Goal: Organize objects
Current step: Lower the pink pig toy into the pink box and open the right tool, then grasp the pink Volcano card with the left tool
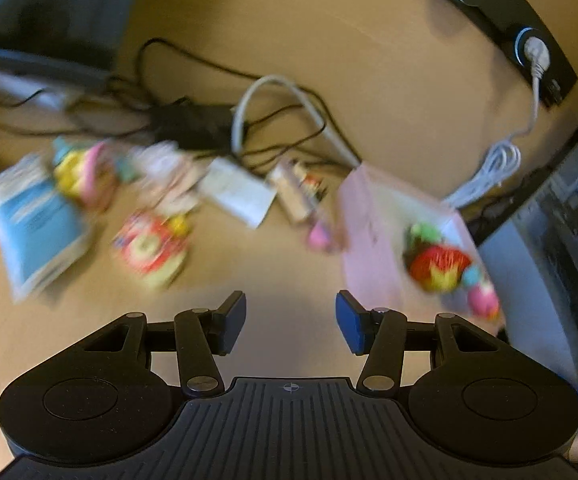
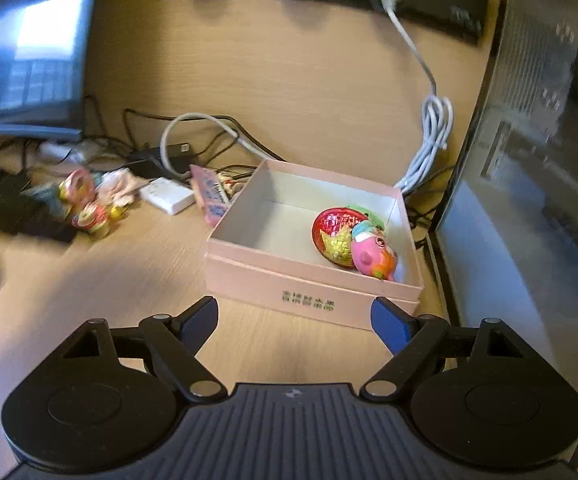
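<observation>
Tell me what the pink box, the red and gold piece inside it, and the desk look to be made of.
Pink box: likely matte paperboard, with thin straight walls, crisp edges and printed characters on the front.
Red and gold piece: probably crinkled metallic foil wrapping, given the glittery faceted reflections; what is underneath is hidden.
Desk: light wood-grain surface with fine parallel streaks, possibly laminate rather than solid wood.

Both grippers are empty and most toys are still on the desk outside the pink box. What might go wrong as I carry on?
1. The loose toys lie beside a tangle of black cables; a grab there could snag one.
2. The pink box sits near the desk's right edge, next to the computer case; a nudge from the right gripper could shove it.
3. The left view is blurred, so aiming the left gripper is unreliable.
</observation>
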`<state>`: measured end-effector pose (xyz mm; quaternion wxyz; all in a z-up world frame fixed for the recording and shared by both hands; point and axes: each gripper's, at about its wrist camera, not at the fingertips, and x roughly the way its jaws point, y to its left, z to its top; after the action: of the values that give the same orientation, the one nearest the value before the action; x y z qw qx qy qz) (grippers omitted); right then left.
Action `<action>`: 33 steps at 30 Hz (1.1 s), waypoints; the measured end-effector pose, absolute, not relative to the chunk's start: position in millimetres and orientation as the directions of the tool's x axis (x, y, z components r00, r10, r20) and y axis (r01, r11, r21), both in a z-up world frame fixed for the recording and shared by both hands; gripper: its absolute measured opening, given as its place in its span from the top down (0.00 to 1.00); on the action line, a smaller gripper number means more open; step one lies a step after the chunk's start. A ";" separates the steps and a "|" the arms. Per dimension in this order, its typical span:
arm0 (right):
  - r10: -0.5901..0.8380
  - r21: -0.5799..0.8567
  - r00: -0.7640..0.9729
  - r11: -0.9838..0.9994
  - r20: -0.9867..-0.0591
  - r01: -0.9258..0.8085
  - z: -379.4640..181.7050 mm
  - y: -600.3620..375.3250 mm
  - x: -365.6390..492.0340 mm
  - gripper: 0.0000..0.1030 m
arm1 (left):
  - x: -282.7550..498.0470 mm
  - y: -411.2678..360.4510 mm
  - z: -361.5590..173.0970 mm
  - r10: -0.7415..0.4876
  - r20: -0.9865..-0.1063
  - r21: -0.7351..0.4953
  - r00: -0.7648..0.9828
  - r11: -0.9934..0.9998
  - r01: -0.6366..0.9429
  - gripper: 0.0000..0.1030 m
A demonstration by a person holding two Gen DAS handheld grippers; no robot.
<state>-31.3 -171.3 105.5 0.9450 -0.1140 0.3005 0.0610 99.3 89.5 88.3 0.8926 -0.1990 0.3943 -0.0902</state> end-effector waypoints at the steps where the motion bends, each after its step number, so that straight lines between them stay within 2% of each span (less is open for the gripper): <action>1: 0.044 -0.184 0.813 0.966 -0.581 -0.184 107.4 -173.7 -35.9 0.18 | 107.7 84.8 89.1 -0.326 -0.666 -0.434 0.671 0.901 0.007 0.48; 7: 0.025 -0.092 0.807 0.991 -0.590 -0.099 114.7 -206.4 -17.7 0.19 | 120.5 50.6 92.0 -0.412 -0.633 -0.485 0.656 0.871 0.079 0.48; 8: 0.021 -0.074 0.807 0.994 -0.590 -0.079 115.4 -212.3 -8.6 0.23 | 118.4 46.0 90.2 -0.420 -0.637 -0.474 0.647 0.875 0.100 0.48; 11: 0.011 -0.036 0.794 0.998 -0.607 -0.042 113.2 -226.2 26.4 0.47 | 111.5 42.4 83.1 -0.387 -0.668 -0.418 0.635 0.902 0.110 0.48; 13: 0.020 -0.019 0.790 0.999 -0.613 -0.040 108.2 -231.0 51.0 0.53 | 107.5 48.0 76.6 -0.373 -0.685 -0.414 0.625 0.906 0.087 0.48; 19: 0.040 -0.004 0.754 0.998 -0.656 -0.057 73.4 -232.6 113.5 0.54 | 82.6 73.8 60.2 -0.323 -0.733 -0.397 0.599 0.918 0.009 0.48; 22: 0.041 0.009 0.756 0.999 -0.653 -0.047 65.8 -234.0 117.1 0.54 | 74.8 84.0 55.1 -0.303 -0.751 -0.384 0.587 0.923 -0.014 0.48; 28: 0.057 0.026 0.793 0.998 -0.606 -0.052 84.9 -243.9 68.6 0.52 | 100.6 80.9 64.6 -0.321 -0.720 -0.406 0.615 0.914 0.001 0.48; 30: 0.060 0.025 0.795 0.998 -0.603 -0.056 89.8 -245.7 46.3 0.47 | 122.8 69.9 74.4 -0.340 -0.687 -0.408 0.643 0.912 0.046 0.48; 33: 0.073 0.029 0.785 0.997 -0.616 -0.070 92.1 -245.7 16.9 0.46 | 167.0 57.2 78.3 -0.328 -0.672 -0.410 0.664 0.912 0.035 0.48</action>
<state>16.9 -245.7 92.1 0.9446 0.0022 0.3259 0.0378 167.0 57.2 78.3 0.8934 -0.1841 0.3970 -0.1015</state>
